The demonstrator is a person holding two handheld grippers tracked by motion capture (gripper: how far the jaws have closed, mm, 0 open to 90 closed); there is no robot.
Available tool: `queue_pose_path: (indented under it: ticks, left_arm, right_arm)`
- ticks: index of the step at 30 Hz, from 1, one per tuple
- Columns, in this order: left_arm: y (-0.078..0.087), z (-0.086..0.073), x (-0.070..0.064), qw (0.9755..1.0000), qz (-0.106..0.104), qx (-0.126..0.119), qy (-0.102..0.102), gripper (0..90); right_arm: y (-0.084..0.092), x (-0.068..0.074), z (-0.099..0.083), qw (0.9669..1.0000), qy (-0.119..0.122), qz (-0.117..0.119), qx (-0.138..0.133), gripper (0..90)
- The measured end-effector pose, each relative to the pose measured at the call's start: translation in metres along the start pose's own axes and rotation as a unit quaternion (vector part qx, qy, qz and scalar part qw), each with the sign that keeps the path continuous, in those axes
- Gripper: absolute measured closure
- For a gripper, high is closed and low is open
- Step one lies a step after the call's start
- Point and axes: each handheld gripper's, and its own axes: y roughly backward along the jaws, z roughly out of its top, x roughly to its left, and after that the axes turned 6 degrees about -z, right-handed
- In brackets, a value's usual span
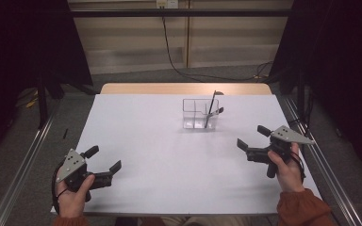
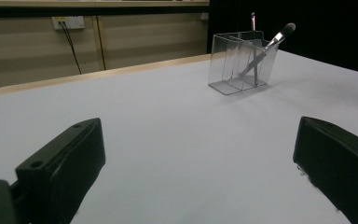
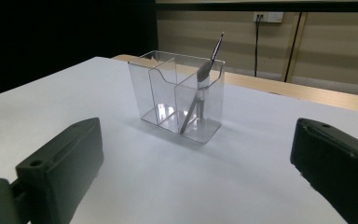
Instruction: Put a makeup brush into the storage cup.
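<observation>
Standing right of center in the upper half of the high view, the clear organizer [image 1: 195,114] rests on the white surface [image 1: 169,160] with two brushes [image 1: 211,111] leaning in its right compartment. The left gripper [image 1: 104,162] sits at the lower left of that frame, jaws spread wide and holding nothing. The right gripper [image 1: 252,137] sits at the right, jaws likewise wide and empty. Both are well apart from the organizer.

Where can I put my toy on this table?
Almost anywhere: the white table lies bare between the left claw and right claw, and left of the clear organizer. Only that organizer, holding two brushes, is crowded.
</observation>
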Motion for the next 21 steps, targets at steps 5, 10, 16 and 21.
queue_pose_path:
  ticks: [5,10,16,21]
  left_arm:
    - [-0.001,0.000,0.000,1.0000,-0.003,0.004,-0.004,2.2]
    - [0.002,-0.001,-0.001,1.0000,-0.001,0.002,-0.003,2.2]
    - [0.005,-0.001,-0.002,1.0000,0.001,0.003,-0.004,2.2]
    - [0.006,-0.001,-0.003,1.0000,0.000,0.003,-0.004,2.2]
  right_arm:
    - [0.009,-0.001,-0.005,1.0000,-0.002,-0.008,-0.002,1.5]
    - [0.015,-0.001,-0.013,0.9999,-0.001,-0.010,0.003,1.5]
    - [0.021,0.003,-0.018,1.0000,-0.003,-0.005,0.003,1.5]
    - [0.028,0.003,-0.022,0.9999,0.003,-0.011,0.003,1.5]
